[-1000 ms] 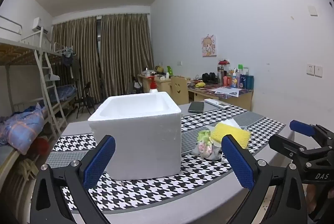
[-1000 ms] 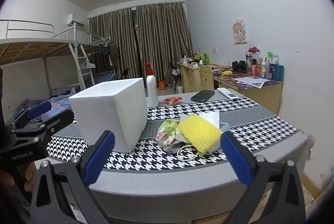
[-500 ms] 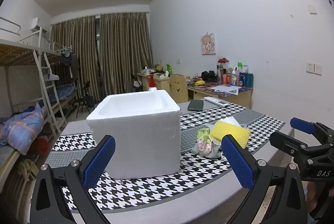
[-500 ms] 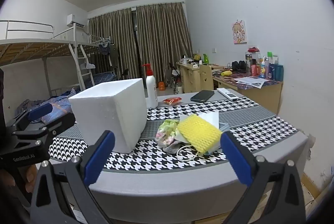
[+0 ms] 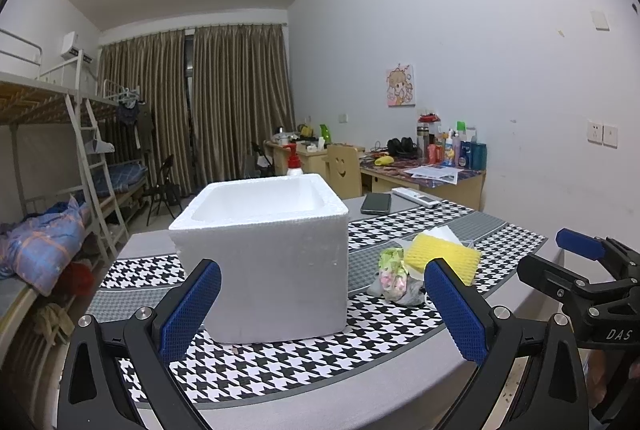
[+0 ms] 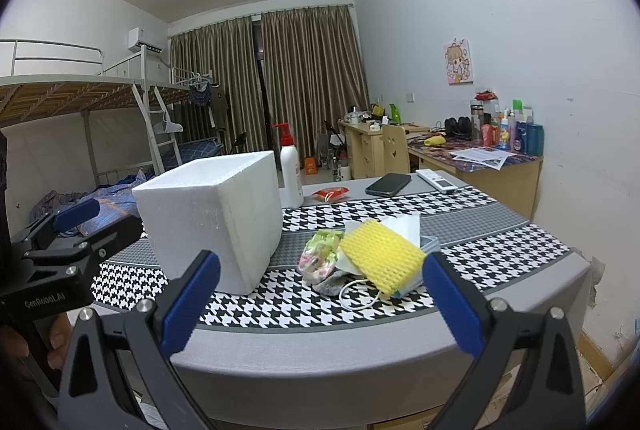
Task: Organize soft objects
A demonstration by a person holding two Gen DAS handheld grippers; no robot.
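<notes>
Left gripper (image 5: 322, 306): fingers spread wide, nothing between them; held level, pointing forward.
Right gripper (image 6: 320, 302): fingers spread wide, nothing between them; held level, pointing forward.
Relative position: the two grippers are side by side and apart, each visible at the edge of the other's view.
Hand (image 6: 56, 344): partly visible beneath the left gripper body, gripping its handle.
</notes>
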